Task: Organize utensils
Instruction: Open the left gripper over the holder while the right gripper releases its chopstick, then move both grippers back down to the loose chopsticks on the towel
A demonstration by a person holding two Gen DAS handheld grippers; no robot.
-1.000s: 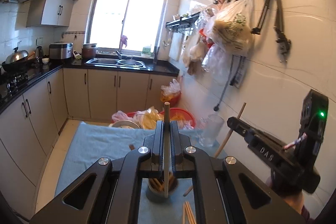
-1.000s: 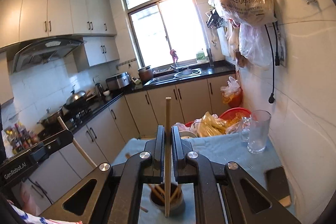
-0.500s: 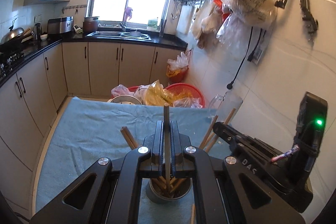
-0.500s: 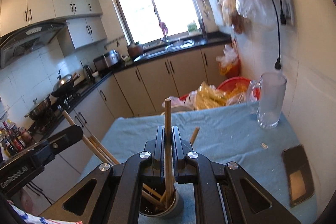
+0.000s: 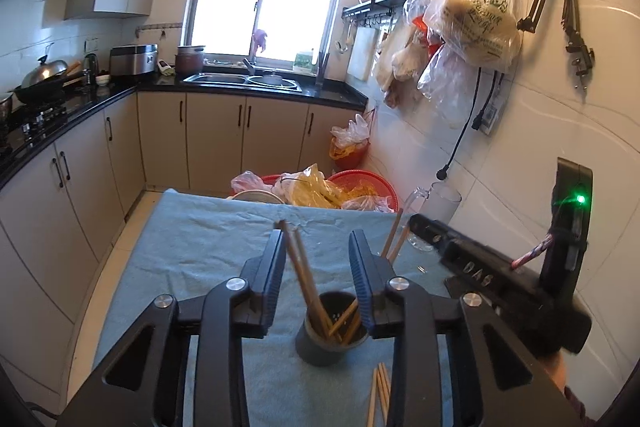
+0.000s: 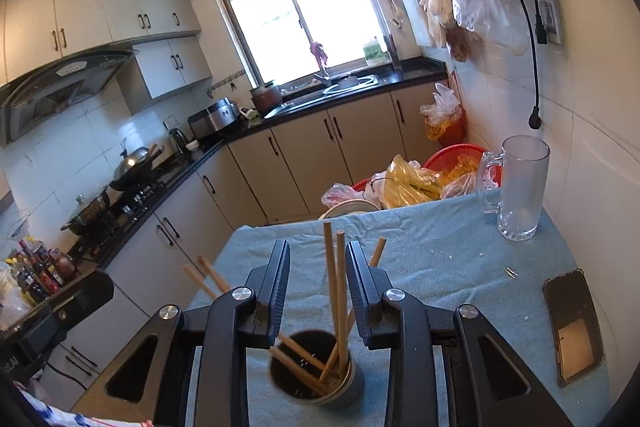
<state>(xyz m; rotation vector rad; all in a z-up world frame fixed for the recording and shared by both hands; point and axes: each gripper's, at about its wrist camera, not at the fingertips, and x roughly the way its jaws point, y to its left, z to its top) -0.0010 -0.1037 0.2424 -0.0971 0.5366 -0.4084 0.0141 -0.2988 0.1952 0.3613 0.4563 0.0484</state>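
Kitchen table (image 6: 460,259) under blue cloth (image 5: 208,239) bears chopstick cup (image 5: 326,341).

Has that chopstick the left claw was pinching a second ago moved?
Yes. The left gripper has just opened, and the chopstick has dropped into the grey cup, leaning left, no longer upright between the jaws.

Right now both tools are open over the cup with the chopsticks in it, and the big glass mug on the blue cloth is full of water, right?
Almost. The glass mug is empty, not full of water; the right wrist view shows clear through it. The rest holds: the left tool and right tool are open over the cup with chopsticks in it, on the blue cloth.
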